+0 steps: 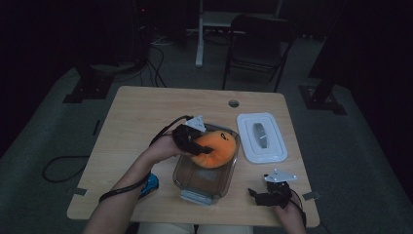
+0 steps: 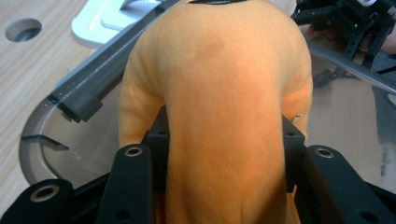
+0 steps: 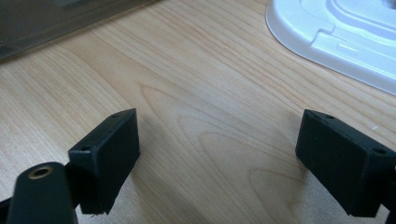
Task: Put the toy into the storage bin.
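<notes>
An orange plush toy [image 1: 216, 148] with black markings hangs over the far end of a clear plastic container [image 1: 195, 183] in the middle of the table. My left gripper [image 1: 197, 146] is shut on the orange plush toy [image 2: 224, 107], and both pads press into its soft body from the sides. The clear plastic container [image 2: 60, 135] lies just below it. My right gripper [image 1: 263, 195] rests near the table's front right edge, apart from the container. Its jaws stand wide open over bare wood, as the right gripper [image 3: 217, 158] view shows.
A white lid [image 1: 261, 137] lies flat right of the container, and the white lid [image 3: 336, 32] reaches the right gripper view's top corner. A round cable hole [image 1: 234, 103] sits at the table's far edge. A blue object [image 1: 151, 184] lies under the left forearm. A chair [image 1: 260, 46] stands beyond the table.
</notes>
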The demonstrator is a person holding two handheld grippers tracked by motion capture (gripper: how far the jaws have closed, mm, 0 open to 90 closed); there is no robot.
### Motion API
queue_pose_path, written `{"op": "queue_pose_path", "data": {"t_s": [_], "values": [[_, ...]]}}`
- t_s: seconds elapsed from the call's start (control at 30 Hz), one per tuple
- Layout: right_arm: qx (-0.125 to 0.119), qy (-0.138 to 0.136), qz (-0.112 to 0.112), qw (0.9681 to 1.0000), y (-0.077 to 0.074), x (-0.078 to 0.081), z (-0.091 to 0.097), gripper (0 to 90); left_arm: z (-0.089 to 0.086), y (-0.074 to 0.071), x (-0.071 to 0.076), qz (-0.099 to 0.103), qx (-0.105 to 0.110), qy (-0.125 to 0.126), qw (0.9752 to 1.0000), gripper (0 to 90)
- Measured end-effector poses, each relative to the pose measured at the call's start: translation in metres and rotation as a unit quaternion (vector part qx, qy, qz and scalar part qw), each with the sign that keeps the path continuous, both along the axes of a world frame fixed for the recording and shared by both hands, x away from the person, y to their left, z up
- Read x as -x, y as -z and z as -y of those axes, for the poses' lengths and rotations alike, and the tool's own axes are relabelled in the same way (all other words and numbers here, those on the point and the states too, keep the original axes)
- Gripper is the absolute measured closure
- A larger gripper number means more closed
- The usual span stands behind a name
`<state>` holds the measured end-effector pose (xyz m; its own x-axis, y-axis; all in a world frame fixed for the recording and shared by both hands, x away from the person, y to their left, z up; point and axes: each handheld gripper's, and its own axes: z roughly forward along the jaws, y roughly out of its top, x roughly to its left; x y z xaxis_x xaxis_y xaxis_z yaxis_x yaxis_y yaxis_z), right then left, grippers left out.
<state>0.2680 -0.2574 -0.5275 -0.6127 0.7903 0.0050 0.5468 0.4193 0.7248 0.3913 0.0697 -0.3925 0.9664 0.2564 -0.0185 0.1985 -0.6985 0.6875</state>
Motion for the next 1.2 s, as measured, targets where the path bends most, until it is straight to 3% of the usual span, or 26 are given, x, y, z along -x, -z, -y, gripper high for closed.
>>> {"op": "queue_pose_path", "data": {"t_s": [0.47,0.6,0.83,1.07,1.2], "values": [[0.000,0.000,0.000,1.0000,0.000,0.000,0.000,13.1,0.009,0.007,-0.003,-0.014,-0.041,-0.005,0.9991,52.3],[0.000,0.000,0.000,1.0000,0.000,0.000,0.000,13.1,0.012,0.007,-0.002,-0.007,-0.051,0.000,0.9987,42.5],[0.000,0.000,0.000,1.0000,0.000,0.000,0.000,13.1,0.015,0.008,0.000,-0.003,-0.067,0.003,0.9978,37.4],[0.000,0.000,0.000,1.0000,0.000,0.000,0.000,13.1,0.016,0.008,-0.001,-0.006,-0.069,0.003,0.9976,35.7],[0.000,0.000,0.000,1.0000,0.000,0.000,0.000,13.1,0.016,0.010,-0.001,-0.012,-0.068,0.001,0.9976,30.4]]}}
